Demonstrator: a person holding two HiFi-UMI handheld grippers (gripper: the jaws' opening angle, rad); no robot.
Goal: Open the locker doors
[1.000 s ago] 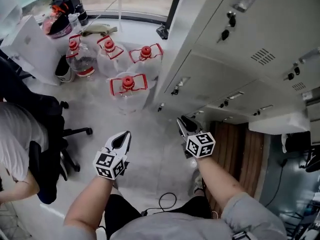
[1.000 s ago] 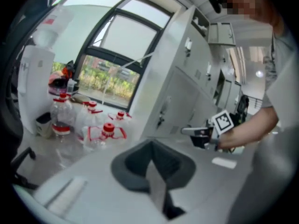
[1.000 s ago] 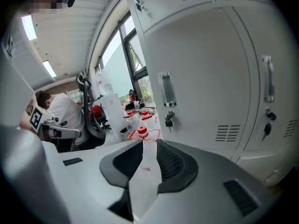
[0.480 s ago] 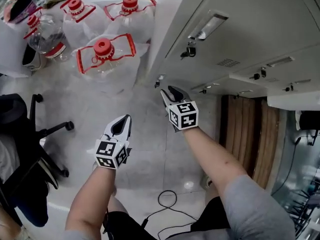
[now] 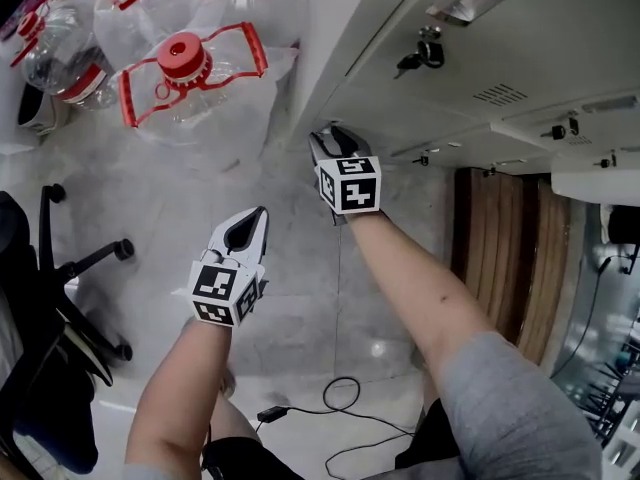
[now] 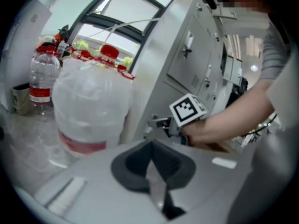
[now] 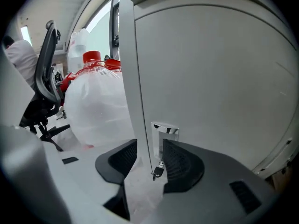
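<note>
The right claw is reaching to the foot of the locker, at its corner nearest the jugs. In the right gripper view this claw is standing released, its jaws spread to either side of the door's left edge. The chrome handle is sitting just beyond and between the jaw tips, and a small key is hanging below it in the gap. Neither jaw is pressing on the handle. The door itself is lying flush with the locker frame, showing only a thin seam.

The left claw is hovering over the floor, well apart from the locker and to the left of the right claw. In its own view the left claw is clenched, jaws meeting with nothing between them, and pointing toward the locker's base.

The jugs, clear with red caps, are standing on the floor just beside the locker's left side. A chair is sitting farther left of the locker, and a cable is lying on the floor in front of it. Another key is dangling from a higher locker door.
</note>
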